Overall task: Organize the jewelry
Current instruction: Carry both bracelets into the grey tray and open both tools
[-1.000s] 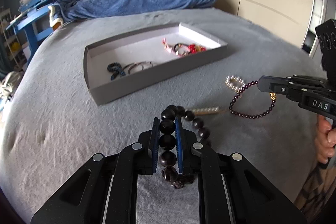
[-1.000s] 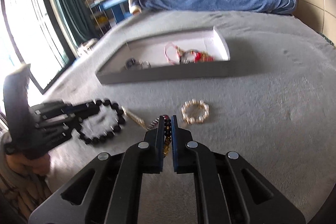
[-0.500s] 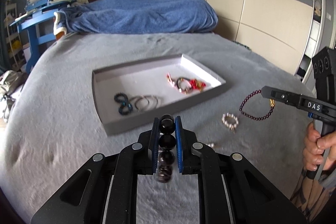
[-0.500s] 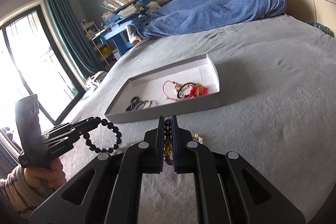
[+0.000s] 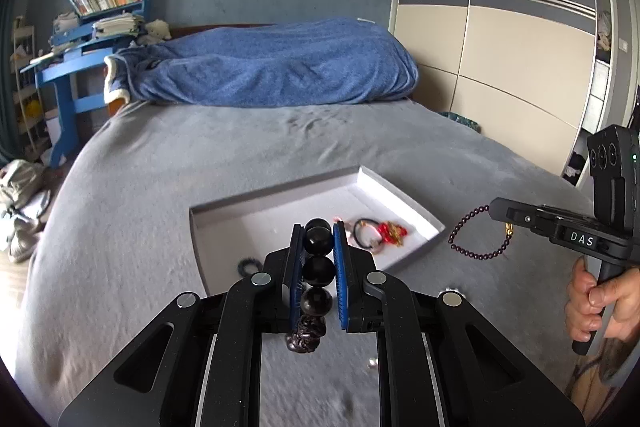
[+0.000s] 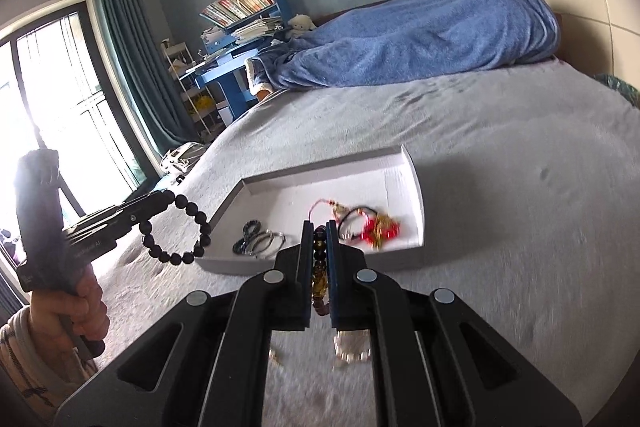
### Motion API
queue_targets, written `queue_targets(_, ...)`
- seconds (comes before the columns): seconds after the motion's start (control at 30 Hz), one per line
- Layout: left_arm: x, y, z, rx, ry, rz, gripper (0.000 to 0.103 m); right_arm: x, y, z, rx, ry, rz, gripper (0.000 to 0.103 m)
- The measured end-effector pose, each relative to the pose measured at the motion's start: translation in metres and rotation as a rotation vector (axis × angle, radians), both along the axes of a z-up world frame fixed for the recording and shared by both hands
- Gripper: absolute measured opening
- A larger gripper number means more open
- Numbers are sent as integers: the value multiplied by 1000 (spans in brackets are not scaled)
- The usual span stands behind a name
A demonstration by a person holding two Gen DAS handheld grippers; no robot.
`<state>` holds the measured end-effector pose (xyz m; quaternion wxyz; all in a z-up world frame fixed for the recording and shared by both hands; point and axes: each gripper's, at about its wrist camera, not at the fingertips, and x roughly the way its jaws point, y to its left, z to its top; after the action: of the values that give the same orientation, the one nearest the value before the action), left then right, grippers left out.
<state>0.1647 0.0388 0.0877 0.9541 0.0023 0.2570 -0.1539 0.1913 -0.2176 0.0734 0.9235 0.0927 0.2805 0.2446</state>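
A: Held now?

B: Two bracelets, both lifted clear of the bed. Black bead bracelet (image 5: 318,269) pinched between the blue pads of the left gripper (image 5: 319,241), large glossy beads stacked in the gap, the rest of the loop dangling below, seen whole in the right wrist view (image 6: 176,231). Thin purple bead bracelet (image 5: 476,237) clamped at the tip of the right gripper (image 6: 320,247), hanging as an open loop with a small gold charm.

A: Handling?

B: Probably light and limp, both of them. Strung beads, so no stiffness; likely to swing and to slide on smooth round surfaces. Safest hold across a bead or two, as here, squeezed firmly rather than by the cord. Large black beads probably heavier, small purple ones more likely to slip out.

A: Destination?

B: White shallow tray (image 5: 400,193) on the grey bedspread (image 5: 160,187), just ahead of both grippers. Inside already: red and gold tangle with a black cord loop (image 6: 370,225) toward the right end, silver rings and a dark blue band (image 6: 258,241) toward the left.

A: Anything left outside?

B: Pale pearl-like bracelet (image 6: 352,345) on the bedspread below the right gripper, blurred. Beyond, a blue blanket (image 5: 272,67) heaped at the head of the bed.
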Motion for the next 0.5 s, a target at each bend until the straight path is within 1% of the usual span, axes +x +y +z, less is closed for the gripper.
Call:
queue_targets(0.1, 12, 3, 0, 2, -1, 11, 15, 15, 5, 4, -7, -12, 11, 6)
queue_targets(0.2, 24, 8, -2, -12, 11, 25, 15, 35, 10, 6, -12, -17, 19, 6)
queue_targets(0.37, 42, 9, -6, -29, 25, 30, 15, 63, 20, 2, -19, -10, 31, 6)
queue_targets(0.5, 55, 7, -12, -54, 42, 39, 15, 74, 31, -5, -35, 5, 50, 6)
